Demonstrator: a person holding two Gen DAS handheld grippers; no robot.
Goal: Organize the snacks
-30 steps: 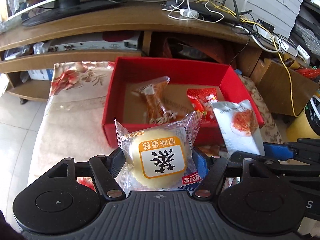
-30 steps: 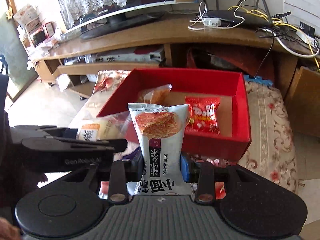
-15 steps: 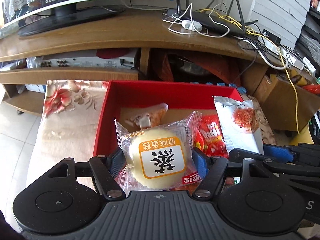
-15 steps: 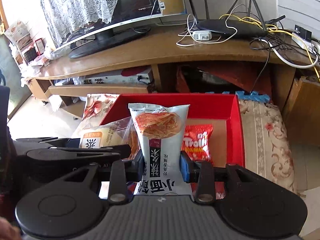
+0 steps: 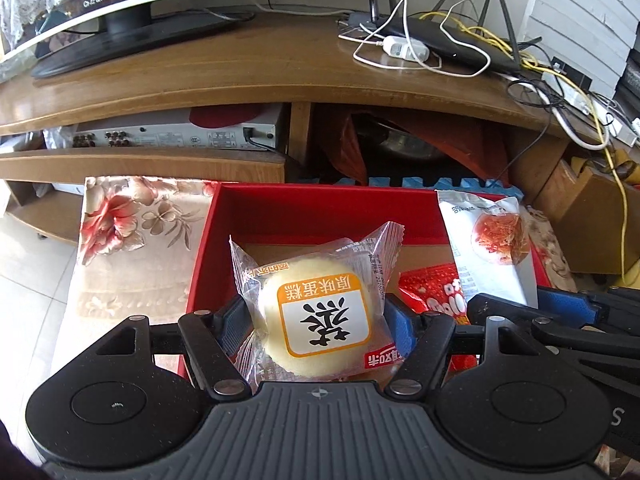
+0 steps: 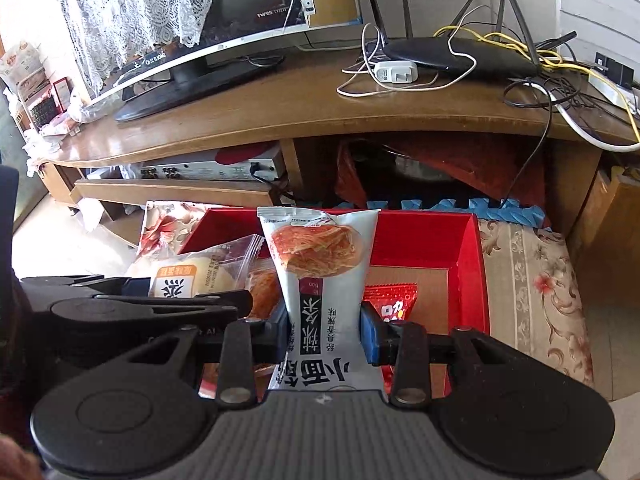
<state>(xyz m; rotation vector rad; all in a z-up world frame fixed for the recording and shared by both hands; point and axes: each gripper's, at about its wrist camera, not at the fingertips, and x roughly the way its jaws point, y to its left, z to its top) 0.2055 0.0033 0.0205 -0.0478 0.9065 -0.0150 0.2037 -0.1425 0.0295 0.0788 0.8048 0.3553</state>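
Holding one snack in each hand, you have both packets above the red box (image 5: 280, 216), which sits on a floral-covered surface in front of a wooden TV stand (image 5: 248, 76).

Left: your left gripper (image 5: 316, 320) is clamped at a middling width on the wrapped sponge cake (image 5: 320, 316), which hangs over the box's near-left corner. The cake is soft and the wrapper slick, so squeezing harder would crush it. Letting go from here could drop it onto the near wall, and it may tip out onto the cloth.

Centre: a red candy packet (image 5: 440, 296) lies on the box floor toward the near edge, and an orange-wrapped snack (image 6: 264, 292) lies between the two grippers. Anything dropped on them will ride up rather than lie flat.

Right: your right gripper (image 6: 324, 328) is pinched narrow on the lower half of the white noodle-snack packet (image 6: 320, 264), which stands upright over the middle of the box. Held low, its tall top may flop toward the far wall on release. Your two grippers are just beside each other, so lowering both at once risks a knock that jars either packet loose.
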